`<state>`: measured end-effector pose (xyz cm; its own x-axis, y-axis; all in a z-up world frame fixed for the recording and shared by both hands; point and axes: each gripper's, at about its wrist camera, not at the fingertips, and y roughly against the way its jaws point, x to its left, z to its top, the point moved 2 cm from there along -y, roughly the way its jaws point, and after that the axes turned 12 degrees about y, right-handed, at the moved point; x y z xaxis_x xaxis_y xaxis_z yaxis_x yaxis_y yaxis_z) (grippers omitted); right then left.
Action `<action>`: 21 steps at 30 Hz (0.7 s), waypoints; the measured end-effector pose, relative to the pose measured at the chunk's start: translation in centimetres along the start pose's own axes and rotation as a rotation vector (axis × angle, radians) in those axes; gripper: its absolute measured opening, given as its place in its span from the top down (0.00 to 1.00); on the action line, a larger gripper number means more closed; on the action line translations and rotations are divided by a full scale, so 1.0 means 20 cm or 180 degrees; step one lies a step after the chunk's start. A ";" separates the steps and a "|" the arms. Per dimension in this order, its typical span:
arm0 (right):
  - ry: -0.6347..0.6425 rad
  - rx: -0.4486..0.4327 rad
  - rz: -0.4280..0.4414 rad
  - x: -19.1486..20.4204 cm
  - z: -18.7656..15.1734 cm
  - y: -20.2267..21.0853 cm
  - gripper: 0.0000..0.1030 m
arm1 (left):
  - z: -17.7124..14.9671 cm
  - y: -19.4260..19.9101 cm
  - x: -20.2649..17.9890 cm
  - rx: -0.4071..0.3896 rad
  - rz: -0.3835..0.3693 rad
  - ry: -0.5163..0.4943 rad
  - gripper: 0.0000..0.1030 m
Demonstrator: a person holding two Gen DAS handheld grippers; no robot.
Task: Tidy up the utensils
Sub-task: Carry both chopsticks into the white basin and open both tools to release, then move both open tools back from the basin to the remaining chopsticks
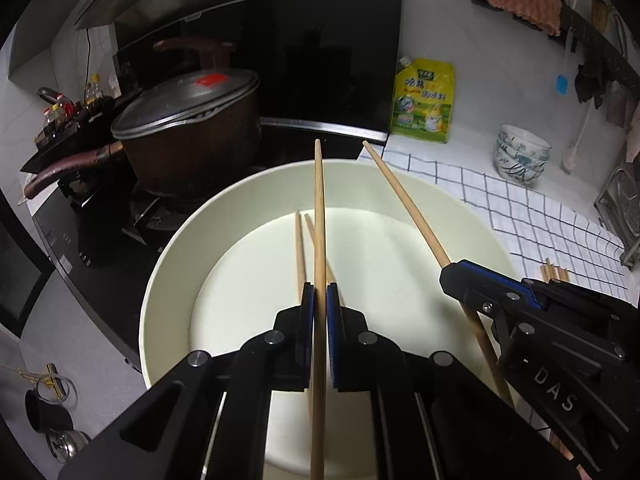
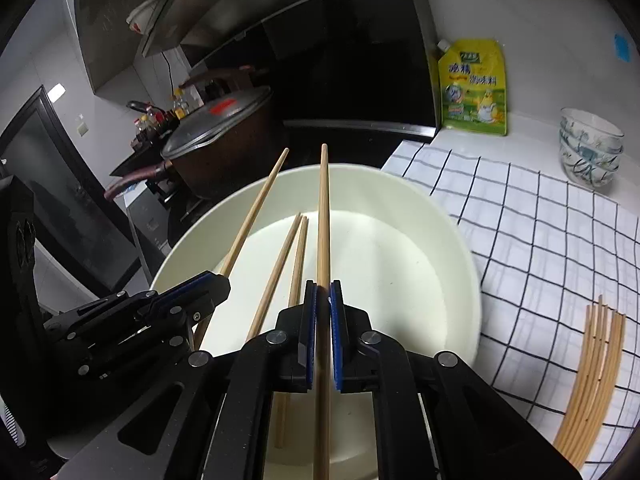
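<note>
Wooden chopsticks, one clamped in each claw: left gripper and right gripper hold theirs over the cream basin, likely to drop beside two already inside; more wait on the checked cloth

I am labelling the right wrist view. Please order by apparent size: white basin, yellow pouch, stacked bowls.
1. white basin, by far the largest, though nearest the camera.
2. yellow pouch.
3. stacked bowls, close to the pouch in size; that order is unsure.

Both wrist views tilt down, close over the white basin, sharing it; stove at ten o'clock.
</note>
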<state>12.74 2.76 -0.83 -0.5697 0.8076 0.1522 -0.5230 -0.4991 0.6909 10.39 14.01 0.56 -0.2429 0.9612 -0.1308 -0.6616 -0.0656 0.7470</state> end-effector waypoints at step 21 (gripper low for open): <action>-0.0054 0.0138 -0.0267 -0.05 -0.10 -0.03 0.86 | -0.03 -0.03 0.11 0.0019 0.0094 0.0155 0.33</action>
<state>12.39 1.63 -2.71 -0.5140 0.8514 0.1043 -0.5403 -0.4157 0.7316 9.89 16.10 -0.59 -0.2967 0.9447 -0.1401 -0.6493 -0.0920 0.7549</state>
